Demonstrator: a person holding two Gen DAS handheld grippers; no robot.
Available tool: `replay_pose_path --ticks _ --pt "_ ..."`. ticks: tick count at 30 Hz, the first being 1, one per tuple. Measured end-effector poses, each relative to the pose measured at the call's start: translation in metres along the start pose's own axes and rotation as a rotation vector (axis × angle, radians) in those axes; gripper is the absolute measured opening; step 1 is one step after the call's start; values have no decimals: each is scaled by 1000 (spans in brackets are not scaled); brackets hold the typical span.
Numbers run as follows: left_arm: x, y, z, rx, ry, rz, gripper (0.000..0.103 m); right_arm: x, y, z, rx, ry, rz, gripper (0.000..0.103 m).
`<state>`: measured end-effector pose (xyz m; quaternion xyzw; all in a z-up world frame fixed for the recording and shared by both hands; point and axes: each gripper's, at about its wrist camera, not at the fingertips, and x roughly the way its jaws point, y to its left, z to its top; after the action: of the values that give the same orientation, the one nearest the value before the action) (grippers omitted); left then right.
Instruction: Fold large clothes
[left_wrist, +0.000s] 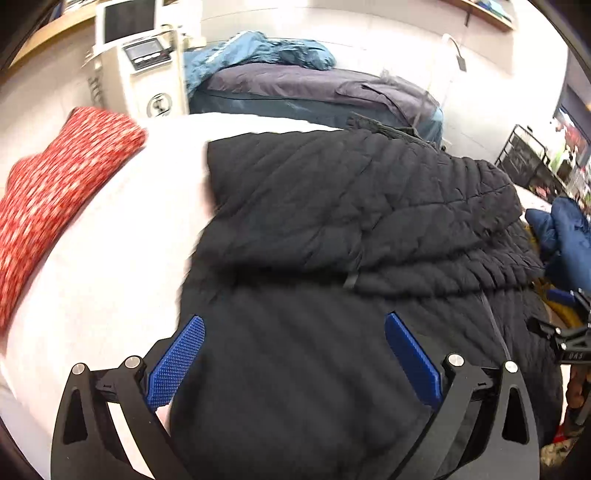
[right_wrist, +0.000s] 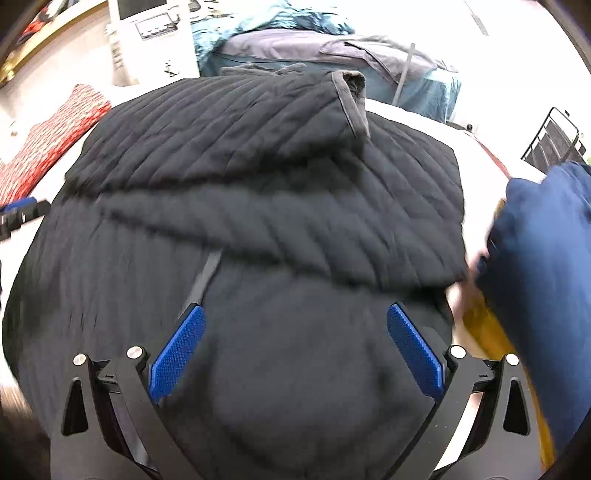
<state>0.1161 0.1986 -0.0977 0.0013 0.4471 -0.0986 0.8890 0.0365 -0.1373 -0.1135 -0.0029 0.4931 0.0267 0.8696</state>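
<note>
Mid-fold: we hover both over the black quilted jacket filling the frame's centre on the white tabletop. Left hand-held gripper and right hand-held gripper gape, empty. Next we likely pinch the lower hem.

A black quilted padded jacket lies spread on a white-covered table, its upper part folded down across its lower body, with the left gripper and the right gripper side by side above its near end. Left of the jacket lies a red-and-white patterned cloth, and to its right a dark blue garment over a yellow one. Behind the jacket sits a pile of grey and teal clothes, with a white appliance with a small display panel to the left of that pile.
</note>
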Motion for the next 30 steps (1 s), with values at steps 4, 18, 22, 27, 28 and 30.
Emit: replay_pose_path --ticks 4,18,22,27,28,30 --pt "-23 32 -27 -97 17 29 97 -27 -13 -41 -16 3 -17 97" --pt "-51 88 -71 -256 80 -39 96 -47 -77 -126 190 78 46 97" --pt "-52 107 -76 -333 67 -138 94 -52 -95 -135 268 69 75 97" --pt "-38 119 -90 -409 126 -305 88 -48 -116 -154 399 117 199 97" --pt "-35 119 -94 -408 142 -312 86 -47 -117 -158 416 123 224 97" --pt "-30 116 -101 -400 175 -329 84 -44 -116 -168 452 137 290 97"
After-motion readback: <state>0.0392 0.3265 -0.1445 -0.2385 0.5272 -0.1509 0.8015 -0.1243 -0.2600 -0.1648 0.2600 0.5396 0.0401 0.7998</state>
